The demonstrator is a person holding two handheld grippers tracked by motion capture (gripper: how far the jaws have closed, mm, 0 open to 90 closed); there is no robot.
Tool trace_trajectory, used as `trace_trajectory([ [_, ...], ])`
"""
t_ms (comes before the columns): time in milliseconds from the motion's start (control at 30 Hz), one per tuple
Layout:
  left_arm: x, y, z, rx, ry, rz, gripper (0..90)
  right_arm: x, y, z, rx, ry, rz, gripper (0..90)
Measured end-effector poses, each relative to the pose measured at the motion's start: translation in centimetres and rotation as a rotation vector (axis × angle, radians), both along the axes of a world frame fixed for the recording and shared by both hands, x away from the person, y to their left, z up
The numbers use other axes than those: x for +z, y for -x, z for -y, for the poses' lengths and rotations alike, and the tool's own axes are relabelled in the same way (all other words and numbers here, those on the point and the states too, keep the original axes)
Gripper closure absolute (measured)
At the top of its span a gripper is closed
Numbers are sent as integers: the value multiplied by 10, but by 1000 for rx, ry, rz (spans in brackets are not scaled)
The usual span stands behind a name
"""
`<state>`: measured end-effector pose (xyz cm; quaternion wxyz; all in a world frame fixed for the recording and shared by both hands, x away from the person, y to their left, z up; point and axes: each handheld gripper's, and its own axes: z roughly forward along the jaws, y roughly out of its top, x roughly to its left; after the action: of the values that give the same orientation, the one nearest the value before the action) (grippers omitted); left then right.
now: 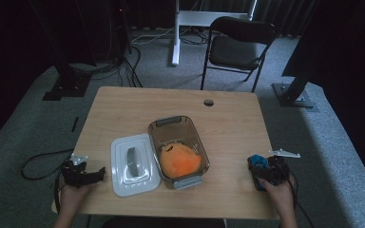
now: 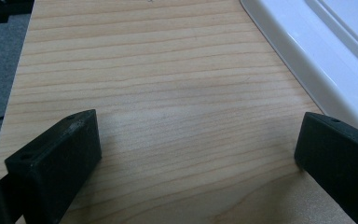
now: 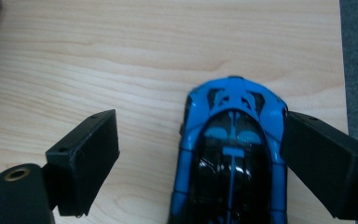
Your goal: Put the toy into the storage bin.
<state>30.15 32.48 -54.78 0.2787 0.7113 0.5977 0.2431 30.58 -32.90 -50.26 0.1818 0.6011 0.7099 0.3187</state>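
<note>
A person works 2 hand-held grippers at a wooden table (image 1: 123,102). At 4 o'clock on the tabletop, the right gripper (image 3: 200,154) sits over a blue toy car (image 3: 230,154), jaws spread wide: the right one touches the car's flank, the left one stands well clear of it on bare wood. At the table's centre, a clear bin (image 1: 158,135) holds an orange plush (image 1: 179,159) in its near half, and its white lid (image 1: 121,183) lies just beside it at 9 o'clock. The left gripper (image 2: 196,154) rests at 8 o'clock, jaws also wide and empty, with the lid's edge just past its right jaw. The step in hand appears to be the grasp on the car, likely bound for the bin. The next move calls for centring the car between the jaws, closing on its sides, then lifting it toward 10 o'clock and over the bin's rim.
</note>
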Motion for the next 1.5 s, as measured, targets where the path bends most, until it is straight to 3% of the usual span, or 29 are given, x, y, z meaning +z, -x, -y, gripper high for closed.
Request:
trace_trajectory([
  [533, 0, 0, 0, 0, 0, 0, 7, -25, 9, 7, -26, 33, -67, 123],
  [1167, 0, 0, 0, 0, 0, 0, 7, -28, 4, 6, -39, 78, -102, 155],
  [1500, 0, 0, 0, 0, 0, 0, 7, -32, 4, 1, -29, 140, -107, 222],
])
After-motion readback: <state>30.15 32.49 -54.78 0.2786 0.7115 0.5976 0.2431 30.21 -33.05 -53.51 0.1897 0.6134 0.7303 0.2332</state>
